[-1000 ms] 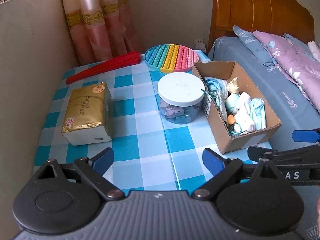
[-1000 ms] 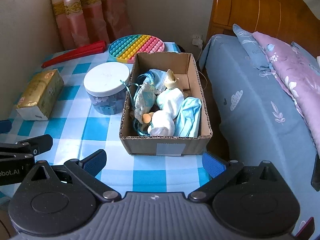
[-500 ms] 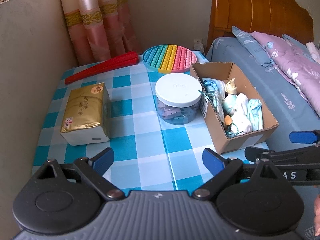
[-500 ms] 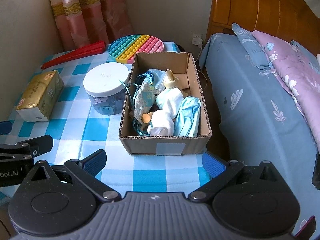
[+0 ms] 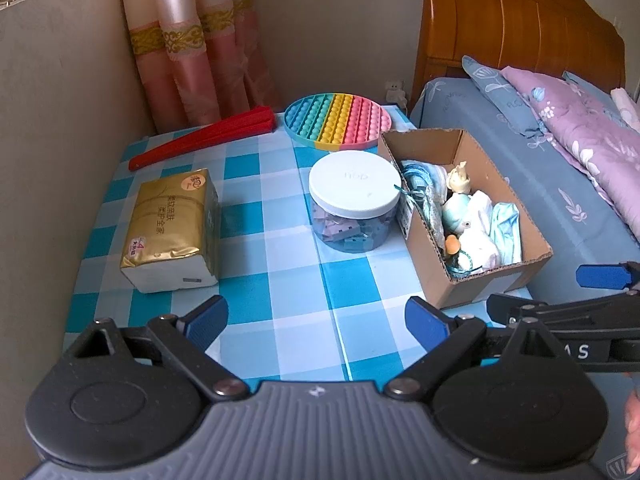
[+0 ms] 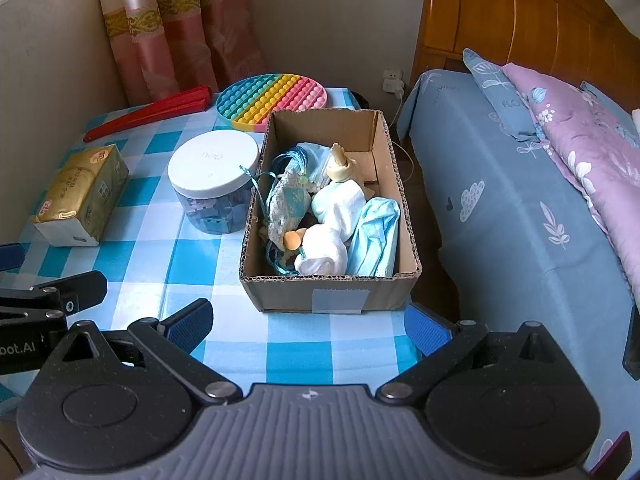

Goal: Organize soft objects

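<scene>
The left gripper [image 5: 316,320] is hovering with its jaws spread wide and gripping nothing, above the near edge of the checked table [image 5: 280,240]. The right gripper [image 6: 308,322] is likewise gaping wide and empty, just short of the cardboard box [image 6: 332,300]. That box is sitting at the table's 3 o'clock edge, beside the bed [image 6: 520,220]. Inside it, soft things are lying heaped together: a blue face mask [image 6: 376,236], white socks [image 6: 328,252] and a lacy pouch [image 6: 290,204]. Touching the box at its 9 o'clock side is standing a white-lidded jar [image 6: 214,182]. A tissue pack [image 5: 170,228] is lying well apart, toward 9 o'clock.
</scene>
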